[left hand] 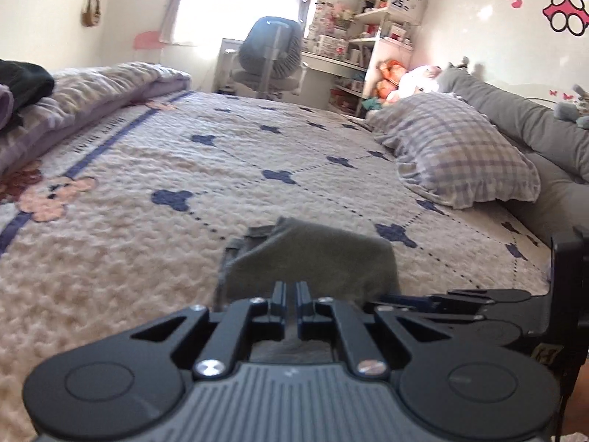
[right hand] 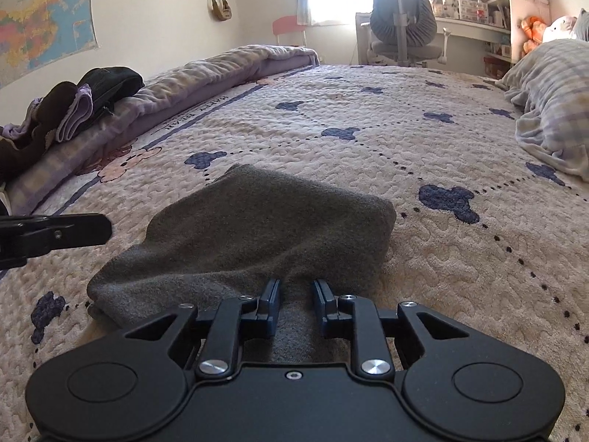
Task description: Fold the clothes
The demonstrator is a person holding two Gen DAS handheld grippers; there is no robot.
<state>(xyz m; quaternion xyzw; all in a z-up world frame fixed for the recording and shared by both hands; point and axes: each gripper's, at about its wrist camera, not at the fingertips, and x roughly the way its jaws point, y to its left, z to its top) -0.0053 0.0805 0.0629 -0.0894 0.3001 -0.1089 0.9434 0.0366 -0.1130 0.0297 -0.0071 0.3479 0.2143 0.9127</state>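
Quilted bedspread makes a roomy folding surface, and your grey garment lies bunched in the middle of it, near you. Your left gripper looks clamped on the cloth's near edge, though the fabric blurs there, so I'd say probably. Your right gripper has its fingers parted with cloth lying between them, not pinched. More clothes sit piled on the folded blanket, well apart, so they're out of the way.

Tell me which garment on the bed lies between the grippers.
The grey fleece garment, spread flat on the quilt directly ahead of the right gripper. The other clothes sit piled on the folded blanket at the far left.
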